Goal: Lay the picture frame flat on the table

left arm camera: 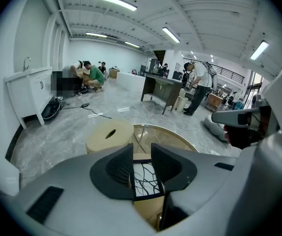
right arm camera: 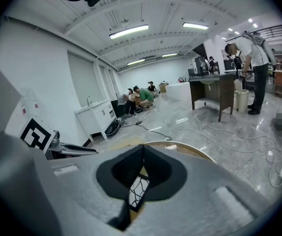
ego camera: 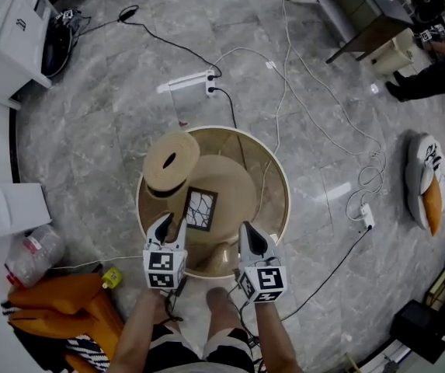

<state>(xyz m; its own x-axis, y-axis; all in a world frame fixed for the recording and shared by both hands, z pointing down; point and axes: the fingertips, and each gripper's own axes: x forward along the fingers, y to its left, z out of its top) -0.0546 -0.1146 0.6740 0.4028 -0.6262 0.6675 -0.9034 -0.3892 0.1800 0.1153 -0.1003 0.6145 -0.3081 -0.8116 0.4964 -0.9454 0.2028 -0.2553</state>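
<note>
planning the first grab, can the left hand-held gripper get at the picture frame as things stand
Probably yes. The left hand-held gripper has its jaws apart and aimed at the picture frame, which sits just ahead of them on the round table with nothing in between.

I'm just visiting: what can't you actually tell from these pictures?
- Picture frame flat or propped: head view looks steeply down, so its tilt is unclear.
- Frame's edges: left gripper covers its sides in the left gripper view; right gripper hides most of it in the right gripper view.
- Tan round thing near the frame: too indistinct to name.
</note>
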